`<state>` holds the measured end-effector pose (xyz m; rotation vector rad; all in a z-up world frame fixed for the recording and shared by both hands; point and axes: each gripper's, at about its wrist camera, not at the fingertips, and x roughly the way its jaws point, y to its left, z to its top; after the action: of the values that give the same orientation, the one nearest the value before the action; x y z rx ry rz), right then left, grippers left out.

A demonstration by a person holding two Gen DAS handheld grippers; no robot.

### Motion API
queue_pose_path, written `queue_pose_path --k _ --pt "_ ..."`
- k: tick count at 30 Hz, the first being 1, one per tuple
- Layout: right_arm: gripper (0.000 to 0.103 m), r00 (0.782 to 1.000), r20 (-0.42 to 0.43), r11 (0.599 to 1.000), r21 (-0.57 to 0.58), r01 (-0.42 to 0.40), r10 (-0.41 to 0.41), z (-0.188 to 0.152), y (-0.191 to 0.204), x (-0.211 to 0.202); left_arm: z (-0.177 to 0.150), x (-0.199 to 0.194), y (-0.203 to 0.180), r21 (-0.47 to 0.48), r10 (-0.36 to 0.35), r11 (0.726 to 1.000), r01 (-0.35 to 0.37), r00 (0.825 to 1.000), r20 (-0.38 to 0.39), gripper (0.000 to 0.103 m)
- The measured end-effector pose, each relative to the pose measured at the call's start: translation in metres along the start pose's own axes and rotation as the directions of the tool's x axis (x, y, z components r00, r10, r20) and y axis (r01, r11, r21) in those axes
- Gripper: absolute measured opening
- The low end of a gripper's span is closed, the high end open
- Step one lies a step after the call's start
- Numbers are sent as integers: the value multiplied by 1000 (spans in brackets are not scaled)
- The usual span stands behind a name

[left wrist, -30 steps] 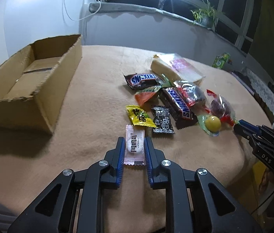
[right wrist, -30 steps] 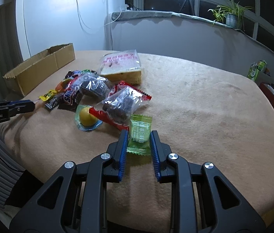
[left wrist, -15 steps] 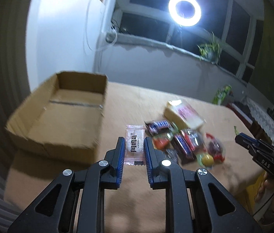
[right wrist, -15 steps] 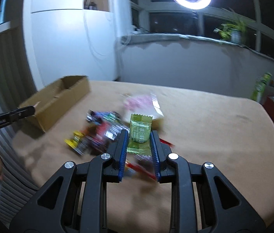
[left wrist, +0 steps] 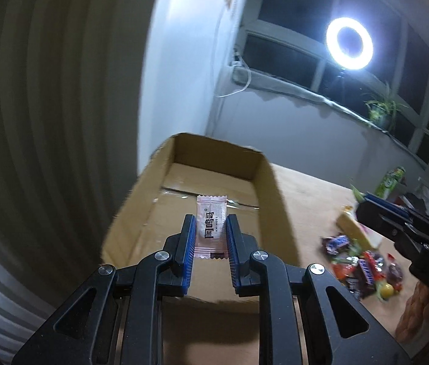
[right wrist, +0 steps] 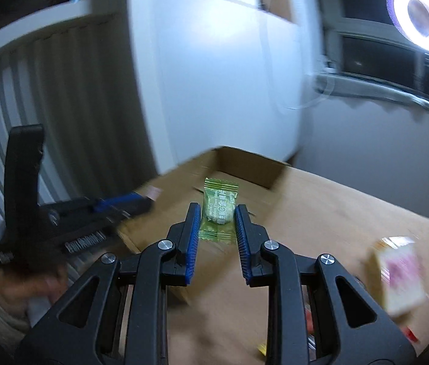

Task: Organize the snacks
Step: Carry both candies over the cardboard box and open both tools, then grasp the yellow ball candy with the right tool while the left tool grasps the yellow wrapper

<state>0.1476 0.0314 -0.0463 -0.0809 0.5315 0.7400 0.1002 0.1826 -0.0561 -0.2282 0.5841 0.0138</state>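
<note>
My left gripper (left wrist: 211,226) is shut on a pink-white candy packet (left wrist: 210,225) and holds it in the air over the near end of the open cardboard box (left wrist: 270,200). My right gripper (right wrist: 217,217) is shut on a green candy packet (right wrist: 219,211) and holds it in the air near the same box (right wrist: 244,167), to its right. The left gripper also shows in the right wrist view (right wrist: 123,205), over the box's near corner. The right gripper shows at the right edge of the left wrist view (left wrist: 396,222).
The remaining snacks lie in a heap (left wrist: 363,267) on the tan tablecloth (left wrist: 308,200) right of the box, with a wrapped sandwich (right wrist: 399,273) among them. A green can (left wrist: 392,181) stands at the table's far edge. A ring light (left wrist: 349,42) shines by the window.
Both grippers lifted their candy packets off the table and swung left toward the cardboard box. The left one now hangs over the box's inside; the snack heap has dropped to the right.
</note>
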Motion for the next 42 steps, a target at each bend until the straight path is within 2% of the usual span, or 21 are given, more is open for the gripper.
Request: queue_pose_path --k 2,4,5,6,7,8,14,17,21,26,31,33,35,38,42 --pt "25 998 -61 1000 -12 -10 9 1 4 32 -2 6 8 -9 3 1000 -3 1000 -14 19" --pt "31 994 -112 1000 -15 -12 11 -5 3 50 -4 11 11 -10 9 1000 -9 1000 -26 22" --pt "35 994 -113 1000 -11 1 -2 -9 1 50 -6 12 12 -9 16 1000 -17 999 -33 32" --pt "45 994 -106 1000 -4 9 -10 -12 -2 47 -7 12 13 -10 23 1000 -23 999 -34 45" --pt "55 995 -99 1000 5 19 -18 -16 -5 42 -7 11 13 -9 26 1000 -26 999 -31 51" --pt "58 995 -94 1000 10 29 -28 -17 -8 37 -8 9 13 -8 31 999 -31 999 -26 58" --pt "59 990 -92 994 4 111 -111 -39 -25 -10 -11 -2 12 -27 35 999 -36 999 -22 59" --pt "63 985 -81 989 -1 151 -151 -50 -31 -36 -12 -10 4 -33 35 999 -36 999 -20 59" --pt "75 981 -17 981 21 193 -193 -65 -41 -73 -20 -20 -19 -32 12 999 -13 999 -33 59" --pt "76 973 -4 969 91 229 -230 -84 -70 -110 -32 -27 -61 10 -27 1000 28 998 -59 64" --pt "76 947 -38 936 144 322 -320 -113 -110 -156 -48 -16 -116 76 -73 994 81 992 -107 65" --pt "76 932 -61 915 177 363 -358 -124 -129 -171 -56 -10 -136 100 -99 989 112 987 -130 70" --pt "76 923 -94 897 219 385 -374 -135 -148 -182 -62 -7 -150 120 -113 984 130 984 -140 71" --pt "76 918 -126 876 272 397 -377 -146 -166 -190 -70 0 -168 158 -125 976 152 978 -165 71" --pt "76 921 -143 872 296 389 -362 -153 -169 -191 -79 4 -179 200 -127 966 164 974 -186 71"
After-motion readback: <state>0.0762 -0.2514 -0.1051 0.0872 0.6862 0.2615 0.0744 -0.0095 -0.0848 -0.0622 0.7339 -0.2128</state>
